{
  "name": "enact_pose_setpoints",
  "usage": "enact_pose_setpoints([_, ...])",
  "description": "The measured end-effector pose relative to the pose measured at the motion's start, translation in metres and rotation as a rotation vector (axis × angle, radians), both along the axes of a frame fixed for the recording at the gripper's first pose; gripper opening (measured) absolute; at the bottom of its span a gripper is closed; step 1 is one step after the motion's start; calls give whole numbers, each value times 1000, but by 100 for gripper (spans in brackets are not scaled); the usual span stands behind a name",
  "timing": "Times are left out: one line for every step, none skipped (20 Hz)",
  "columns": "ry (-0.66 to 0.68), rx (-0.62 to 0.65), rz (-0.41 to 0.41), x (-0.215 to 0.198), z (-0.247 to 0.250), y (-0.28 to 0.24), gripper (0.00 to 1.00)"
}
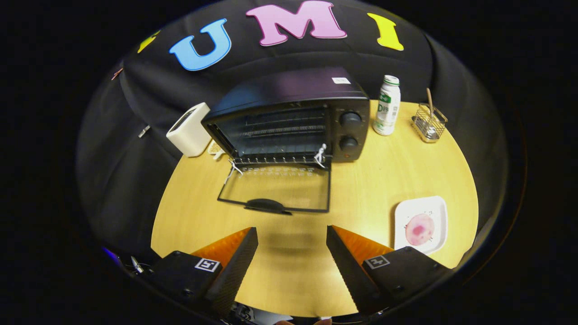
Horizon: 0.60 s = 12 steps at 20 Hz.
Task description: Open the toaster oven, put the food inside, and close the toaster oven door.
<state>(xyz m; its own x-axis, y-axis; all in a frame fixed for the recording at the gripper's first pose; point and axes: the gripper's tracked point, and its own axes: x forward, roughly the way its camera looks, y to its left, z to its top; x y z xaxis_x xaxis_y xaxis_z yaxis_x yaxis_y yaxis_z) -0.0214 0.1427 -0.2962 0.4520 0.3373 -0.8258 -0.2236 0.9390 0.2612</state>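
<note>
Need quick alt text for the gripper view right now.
The toaster oven stands on the table with its door folded down open, beyond the gripper, whose fingers are spread and hold nothing. Pink food sits on a white plate ahead of the right finger.

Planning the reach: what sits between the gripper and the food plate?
Nothing: bare table between the open gripper and the plate, in the gripper view.

No wording is legible. The white bottle (387,108) at the desk's (361,180) far edge has a label whose print is too small to read. A blank-looking white sticker (341,80) sits on the toaster oven's (289,90) top. Square black-and-white markers (207,264) sit on the tool (291,229), whose fingers are spread and empty.
</note>
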Motion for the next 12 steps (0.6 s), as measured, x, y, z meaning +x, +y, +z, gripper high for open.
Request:
enact_pose_setpoints([19,-9,-8,0,1,-21,100])
enact_pose_setpoints([36,-22,-16,3,1,-45,100])
enact_pose_setpoints([45,-38,-23,8,0,-68,99])
enact_pose_setpoints([56,-58,-30,13,0,-88,99])
enact_pose_setpoints([66,-71,-40,19,1,-110,99])
enact_pose_setpoints([84,-78,-53,24,1,-130,99])
enact_pose_setpoints([95,-70,-64,30,2,-144,99])
enact_pose_setpoints([109,-55,-74,36,3,-157,99])
enact_pose_setpoints([136,-41,-78,39,2,-169,99])
enact_pose_setpoints([164,-42,-81,42,-4,-183,99])
enact_pose_setpoints([195,-58,-77,44,-12,-198,99])
enact_pose_setpoints([214,-85,-73,45,-20,-215,99])
